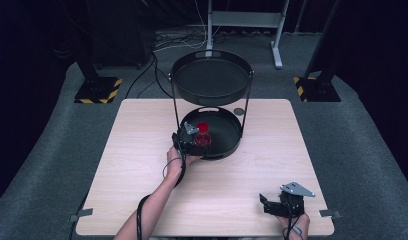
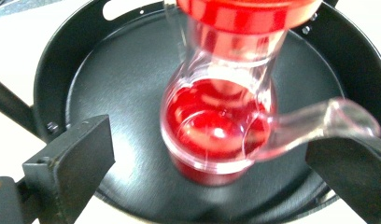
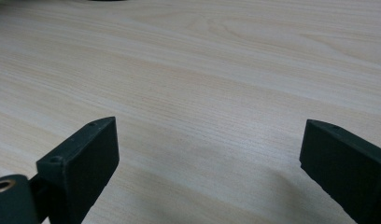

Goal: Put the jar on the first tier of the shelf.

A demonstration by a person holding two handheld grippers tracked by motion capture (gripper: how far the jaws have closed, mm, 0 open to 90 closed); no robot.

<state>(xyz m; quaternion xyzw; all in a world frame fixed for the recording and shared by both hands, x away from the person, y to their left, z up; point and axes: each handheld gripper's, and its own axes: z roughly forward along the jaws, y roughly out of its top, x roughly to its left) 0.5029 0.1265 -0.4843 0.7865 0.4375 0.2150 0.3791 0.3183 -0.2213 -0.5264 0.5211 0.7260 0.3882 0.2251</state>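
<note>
Red-lidded clear jug (image 2: 216,126) stands in the black tray (image 2: 109,70), left gripper (image 2: 212,154) gaping around it; right gripper (image 3: 207,154) at five o'clock, jaws apart.

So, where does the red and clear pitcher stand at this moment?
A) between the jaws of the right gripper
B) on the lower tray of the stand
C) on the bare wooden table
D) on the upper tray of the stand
B: the pitcher stands on the lower tray, in front of the open left gripper.
</note>
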